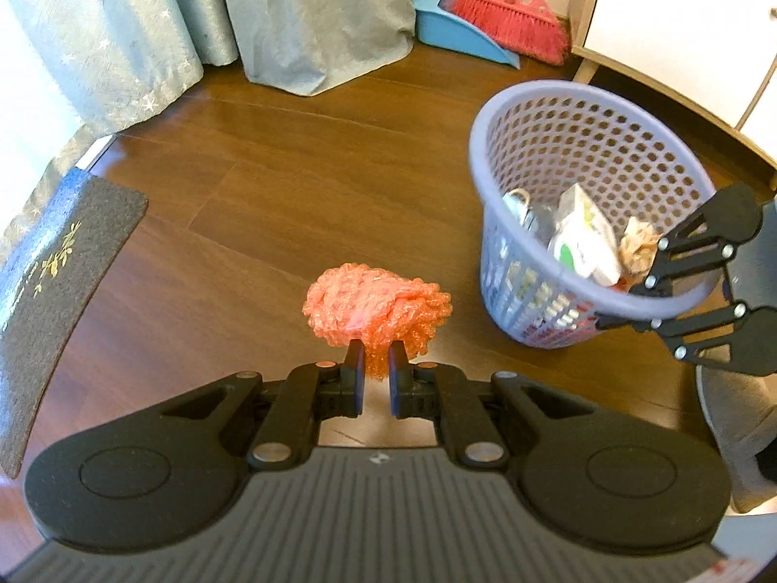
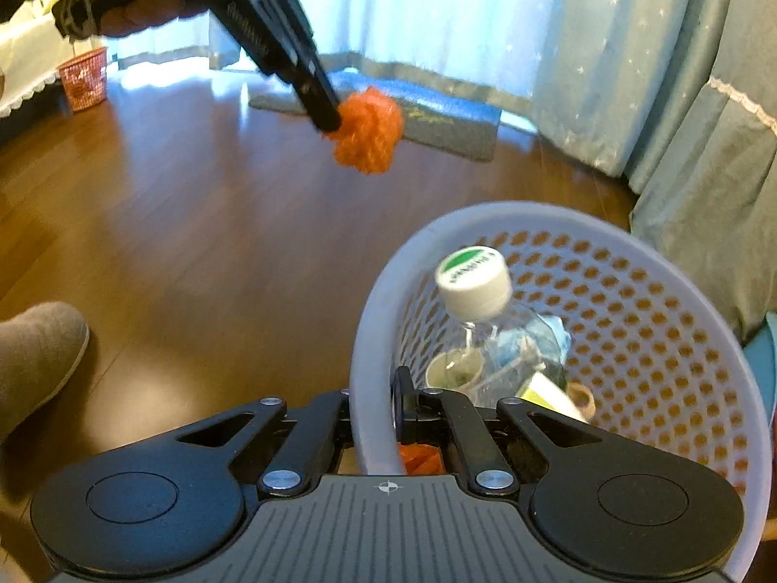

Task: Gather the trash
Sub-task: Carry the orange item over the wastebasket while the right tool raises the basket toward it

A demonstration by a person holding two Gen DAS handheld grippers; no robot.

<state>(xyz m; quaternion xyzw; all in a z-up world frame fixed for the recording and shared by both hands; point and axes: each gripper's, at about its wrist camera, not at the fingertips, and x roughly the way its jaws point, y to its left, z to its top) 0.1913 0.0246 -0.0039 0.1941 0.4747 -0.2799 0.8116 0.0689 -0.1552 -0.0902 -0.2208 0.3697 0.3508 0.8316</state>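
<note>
My left gripper is shut on a crumpled orange foam net wad, held above the wooden floor. In the right wrist view the same wad hangs at the tip of the left gripper, up and left of the basket. My right gripper is shut on the near rim of a lilac perforated waste basket, one finger inside and one outside. The basket holds a clear bottle with a white cap, a paper cup, cartons and crumpled paper. The right gripper clamps its rim at the right.
A red broom and blue dustpan lean in the far corner beside a white cabinet. A dark doormat lies left by the curtains. A person's grey slipper and a small red basket are at left.
</note>
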